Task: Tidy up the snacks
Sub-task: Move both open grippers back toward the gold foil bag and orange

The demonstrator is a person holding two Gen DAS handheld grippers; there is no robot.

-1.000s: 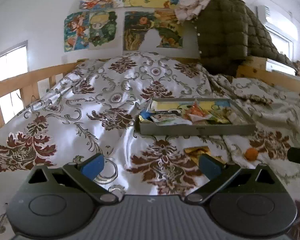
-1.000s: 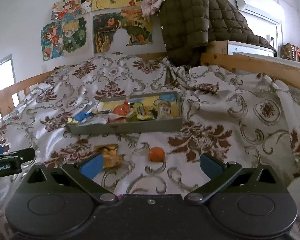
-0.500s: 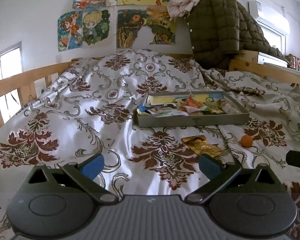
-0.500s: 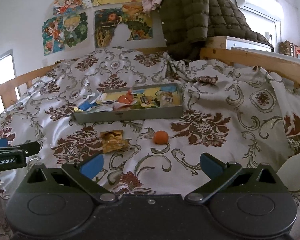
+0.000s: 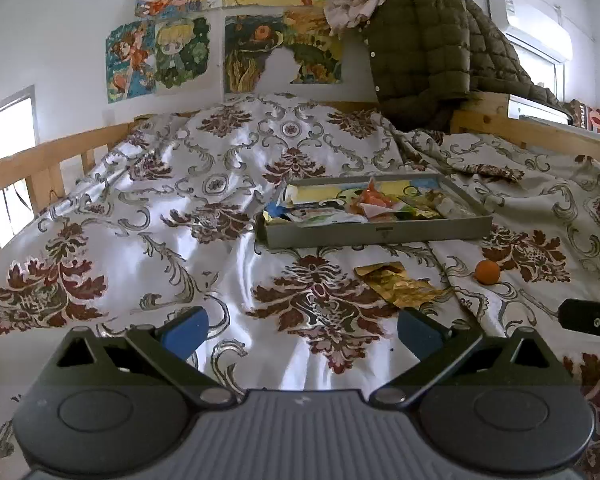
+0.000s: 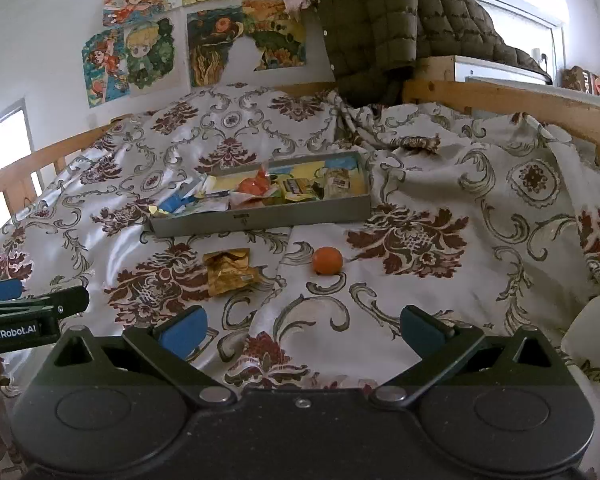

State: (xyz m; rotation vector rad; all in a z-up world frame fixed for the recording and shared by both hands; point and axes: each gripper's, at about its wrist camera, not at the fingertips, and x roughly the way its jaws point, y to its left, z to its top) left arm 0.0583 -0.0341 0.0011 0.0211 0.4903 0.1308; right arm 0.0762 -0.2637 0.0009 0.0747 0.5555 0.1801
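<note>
Grippers come first: the left gripper [image 5: 302, 330] and right gripper [image 6: 302, 330] both hang over the bedspread [image 5: 148, 216] with jaws spread wide, holding nothing. Just beyond lie a gold wrapper [image 6: 230, 272] and an orange ball [image 6: 328, 261], apart. Farther back sits the gray tray [image 6: 260, 221], packed with snacks [image 6: 256, 188].

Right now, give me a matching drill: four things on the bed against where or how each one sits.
1 crumpled gold foil wrapper
2 small orange ball-shaped snack
3 shallow grey rectangular tray
4 olive quilted jacket

A draped over the wooden bed rail
B loose on the bedspread, right of the wrapper
C holds mixed snack packets
D loose on the bedspread, near the tray's front wall

Pairs: 1-D, 2-B, 3-C, 4-A
</note>
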